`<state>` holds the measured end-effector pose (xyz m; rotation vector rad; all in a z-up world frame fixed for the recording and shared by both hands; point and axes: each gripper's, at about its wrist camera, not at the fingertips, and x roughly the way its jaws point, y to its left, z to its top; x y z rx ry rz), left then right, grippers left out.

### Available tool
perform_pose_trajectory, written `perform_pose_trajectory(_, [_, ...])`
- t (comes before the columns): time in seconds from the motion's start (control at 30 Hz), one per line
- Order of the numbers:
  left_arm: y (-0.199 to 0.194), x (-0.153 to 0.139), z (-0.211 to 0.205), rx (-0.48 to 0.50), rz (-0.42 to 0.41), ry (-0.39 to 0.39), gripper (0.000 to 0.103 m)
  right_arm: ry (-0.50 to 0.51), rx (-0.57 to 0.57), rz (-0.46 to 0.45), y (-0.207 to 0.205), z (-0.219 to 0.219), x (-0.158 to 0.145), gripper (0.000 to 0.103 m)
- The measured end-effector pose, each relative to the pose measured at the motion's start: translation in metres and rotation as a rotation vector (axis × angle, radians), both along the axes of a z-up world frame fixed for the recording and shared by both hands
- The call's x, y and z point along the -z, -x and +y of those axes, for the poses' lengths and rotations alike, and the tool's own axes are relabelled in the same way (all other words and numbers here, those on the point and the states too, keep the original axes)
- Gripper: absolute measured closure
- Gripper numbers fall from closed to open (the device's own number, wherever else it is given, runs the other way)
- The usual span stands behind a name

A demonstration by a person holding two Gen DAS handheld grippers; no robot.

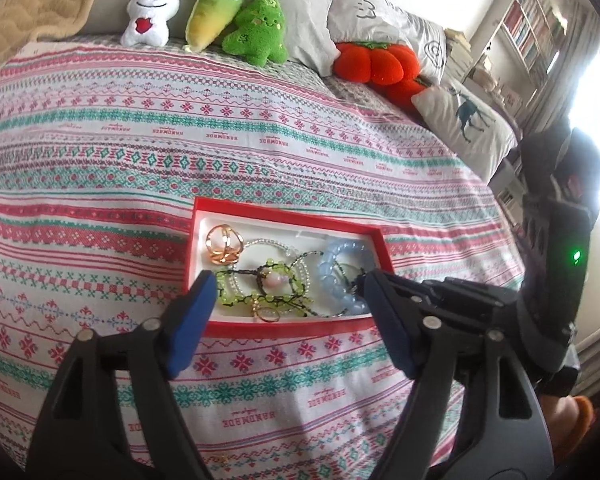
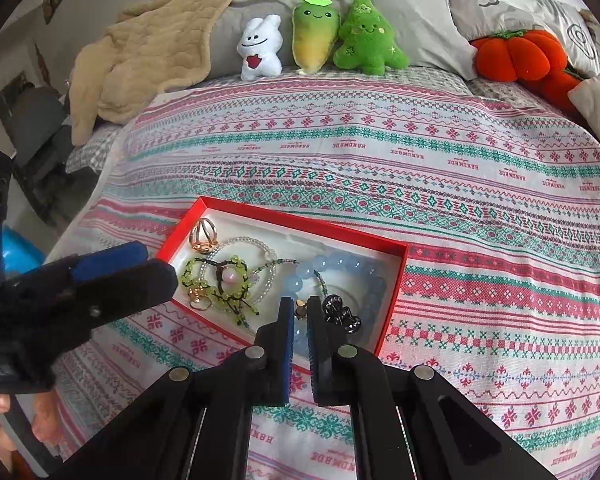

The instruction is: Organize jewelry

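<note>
A red tray (image 1: 284, 209) (image 2: 300, 221) with a white inside lies on the patterned bedspread. It holds a gold ring (image 1: 224, 243) (image 2: 205, 236), a green bead bracelet (image 1: 266, 290) (image 2: 216, 280), a clear bead bracelet (image 1: 274, 245), a pale blue bead bracelet (image 1: 342, 276) (image 2: 340, 266) and a small gold ring (image 1: 269, 314) (image 2: 199, 300). My left gripper (image 1: 289, 296) (image 2: 160, 265) stands wide open over the tray's near left part, with nothing between its pads. My right gripper (image 2: 300, 312) is shut on a small gold piece (image 2: 299, 307) above the blue bracelet. A black charm (image 2: 341, 314) lies beside it.
Plush toys line the back of the bed: a white bunny (image 2: 260, 50), a yellow-green one (image 2: 314, 32), a green tree (image 2: 366, 38) and an orange pumpkin (image 2: 518, 54). A beige blanket (image 2: 148, 46) lies at the back left. Pillows and a bookshelf (image 1: 532, 28) stand to the right.
</note>
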<state>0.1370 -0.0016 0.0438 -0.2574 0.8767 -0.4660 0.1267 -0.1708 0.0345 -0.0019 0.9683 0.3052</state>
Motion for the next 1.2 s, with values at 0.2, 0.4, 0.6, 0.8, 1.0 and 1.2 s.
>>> perform_pose_trajectory(0.2, [-0.005,0.005,0.006,-0.019,0.069,0.064,0.020,0.002,0.000,0.002,0.000,0.001,0.000,0.097])
perform_pose_trajectory(0.4, [-0.005,0.007,0.008,-0.025,0.094,0.066,0.018,0.005,-0.002,-0.002,0.000,0.001,-0.001,0.095])
perform_pose_trajectory(0.6, [-0.001,0.006,0.013,-0.036,0.093,0.035,0.018,-0.018,0.009,0.003,0.001,-0.004,-0.006,0.079])
perform_pose_trajectory(0.8, [0.005,0.004,0.022,-0.075,0.100,-0.051,0.018,-0.025,0.017,-0.032,0.015,-0.013,-0.020,0.041])
perform_pose_trajectory(1.0, [0.020,0.004,0.028,-0.097,0.113,-0.155,0.018,-0.005,0.009,-0.019,0.034,-0.021,-0.029,0.040])
perform_pose_trajectory(1.2, [0.054,0.016,0.026,-0.035,0.119,-0.254,0.018,0.015,-0.006,0.004,0.057,-0.025,-0.028,0.040])
